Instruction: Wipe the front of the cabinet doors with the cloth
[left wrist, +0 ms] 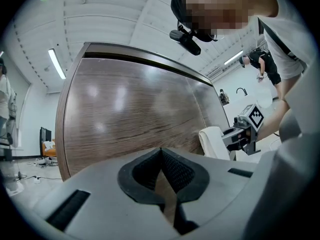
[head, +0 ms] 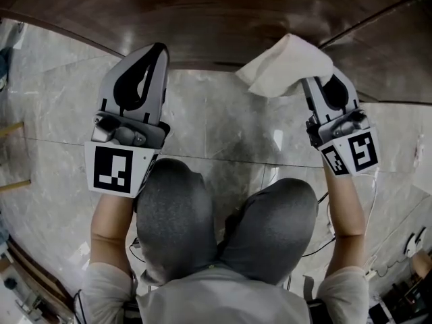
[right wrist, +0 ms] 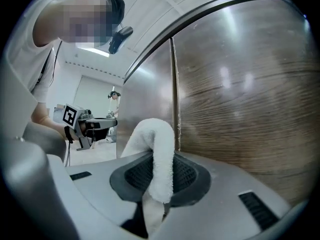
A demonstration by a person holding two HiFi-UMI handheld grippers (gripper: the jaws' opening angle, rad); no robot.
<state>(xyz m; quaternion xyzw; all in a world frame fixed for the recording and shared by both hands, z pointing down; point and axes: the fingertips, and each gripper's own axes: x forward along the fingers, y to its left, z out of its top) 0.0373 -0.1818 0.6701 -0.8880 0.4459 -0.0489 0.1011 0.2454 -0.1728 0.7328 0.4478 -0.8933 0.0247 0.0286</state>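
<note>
Cloth: upper right of the head view, pinched in the clenched right gripper, near the cabinet doors.
Left gripper: closed on nothing, upper left.
Wiping: press flat, overlap strokes.

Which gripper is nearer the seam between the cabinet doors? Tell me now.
Right. The right gripper, clamping the cloth, sits just beside the seam; the left gripper faces the other door, well off to its side.
</note>
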